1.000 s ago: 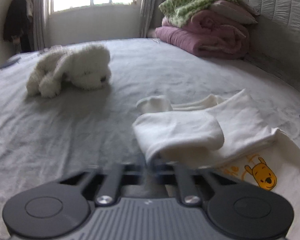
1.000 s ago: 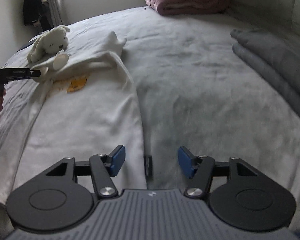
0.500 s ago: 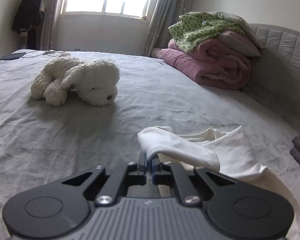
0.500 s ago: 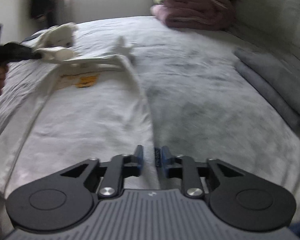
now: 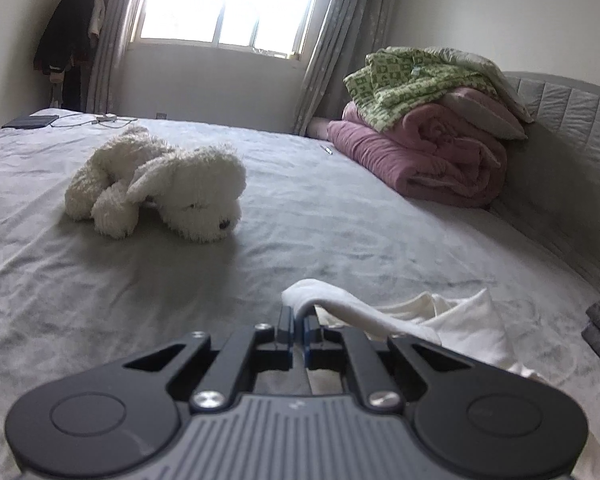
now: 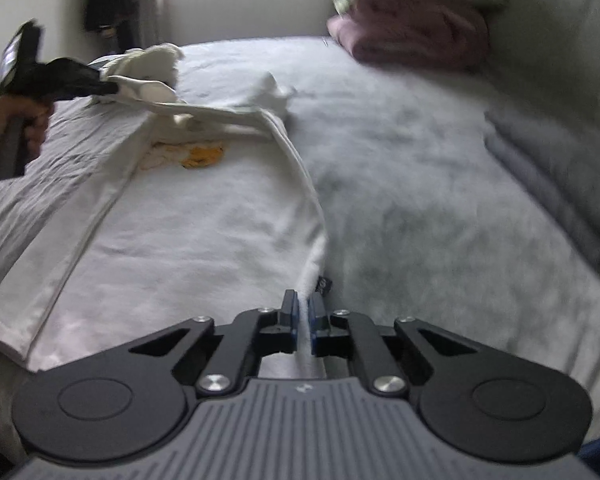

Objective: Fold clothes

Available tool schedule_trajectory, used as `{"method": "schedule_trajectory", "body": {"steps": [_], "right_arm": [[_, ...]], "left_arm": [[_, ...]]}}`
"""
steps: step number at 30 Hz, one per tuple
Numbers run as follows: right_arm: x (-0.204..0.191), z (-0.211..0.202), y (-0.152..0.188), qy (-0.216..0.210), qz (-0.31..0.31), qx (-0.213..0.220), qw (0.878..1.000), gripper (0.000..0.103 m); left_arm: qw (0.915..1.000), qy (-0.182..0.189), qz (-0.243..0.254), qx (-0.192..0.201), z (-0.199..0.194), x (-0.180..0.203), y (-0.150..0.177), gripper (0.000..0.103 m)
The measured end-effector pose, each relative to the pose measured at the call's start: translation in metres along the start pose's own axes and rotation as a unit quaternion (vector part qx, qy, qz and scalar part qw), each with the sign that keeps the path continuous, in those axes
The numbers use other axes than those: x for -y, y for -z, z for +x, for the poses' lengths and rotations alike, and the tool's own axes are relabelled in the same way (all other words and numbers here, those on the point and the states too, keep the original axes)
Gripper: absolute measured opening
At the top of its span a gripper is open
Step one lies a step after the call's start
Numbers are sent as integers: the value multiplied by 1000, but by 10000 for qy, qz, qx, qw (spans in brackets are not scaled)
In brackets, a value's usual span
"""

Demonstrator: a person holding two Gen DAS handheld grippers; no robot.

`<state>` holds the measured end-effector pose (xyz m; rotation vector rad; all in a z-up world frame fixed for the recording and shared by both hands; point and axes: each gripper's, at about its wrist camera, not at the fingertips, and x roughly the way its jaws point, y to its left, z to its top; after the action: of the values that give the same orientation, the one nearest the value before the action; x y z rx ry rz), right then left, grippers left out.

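Both grippers' jaws clamp the white shirt (image 6: 204,224) spread on the bed (image 6: 420,184), left gripper (image 5: 298,330) w/ sleeve at upper left of right view, right gripper (image 6: 303,322) w/ hem edge bottom centre; thin pinch could slip, skewing fold.

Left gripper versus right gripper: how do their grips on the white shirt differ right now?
The left gripper pinches a sleeve end of the white cotton shirt with the yellow bear print, while the right gripper pinches the side edge near the hem. The left gripper holds its part lifted off the grey bedspread; the right gripper's part lies low, near the bedspread. Both have jaws shut on the same shirt.
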<state>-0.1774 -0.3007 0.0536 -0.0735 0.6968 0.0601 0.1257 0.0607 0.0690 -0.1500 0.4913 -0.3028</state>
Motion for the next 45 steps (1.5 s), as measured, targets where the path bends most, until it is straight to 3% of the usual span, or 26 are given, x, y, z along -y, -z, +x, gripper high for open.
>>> {"method": "schedule_trajectory", "body": {"steps": [3, 6, 8, 12, 16, 21, 25, 33, 36, 42, 45], "right_arm": [[-20, -8, -4, 213, -642, 230, 9974, 6], [-49, -10, -3, 536, -1678, 349, 9837, 6], [-68, -9, 4, 755, -2406, 416, 9668, 6], [-105, -3, 26, 925, -3764, 535, 9203, 6], [-128, 0, 38, 635, -4324, 566, 8977, 6], [-131, 15, 36, 408, -4277, 281, 9026, 6], [-124, 15, 31, 193, -4060, 125, 9136, 6], [-114, 15, 22, -311, -3337, -101, 9421, 8], [-108, 12, 16, -651, -2960, -102, 9529, 1], [-108, 17, 19, -590, -2866, -204, 9560, 2], [-99, 12, 10, -1015, -2351, -310, 9662, 10]], "left_arm": [[10000, -31, -69, 63, -2, -5, -3, 4], [9999, -75, -55, 140, -1, -5, -7, 4], [9998, -78, -39, 194, 1, -5, -10, 4], [9994, 6, -4, 350, 5, -2, -19, 4], [9988, 63, -69, 477, 3, -6, -23, 4], [9984, 14, -117, 545, 0, -13, -23, 4], [9968, 53, -368, 703, -5, -22, -24, 4], [9962, -90, -311, 808, -8, -25, -17, 4], [9958, -177, -236, 870, -11, -27, -18, 4], [9977, -292, 35, 604, -1, -23, -4, 4], [9979, -421, 1, 501, 2, -29, 3, 4]]}}
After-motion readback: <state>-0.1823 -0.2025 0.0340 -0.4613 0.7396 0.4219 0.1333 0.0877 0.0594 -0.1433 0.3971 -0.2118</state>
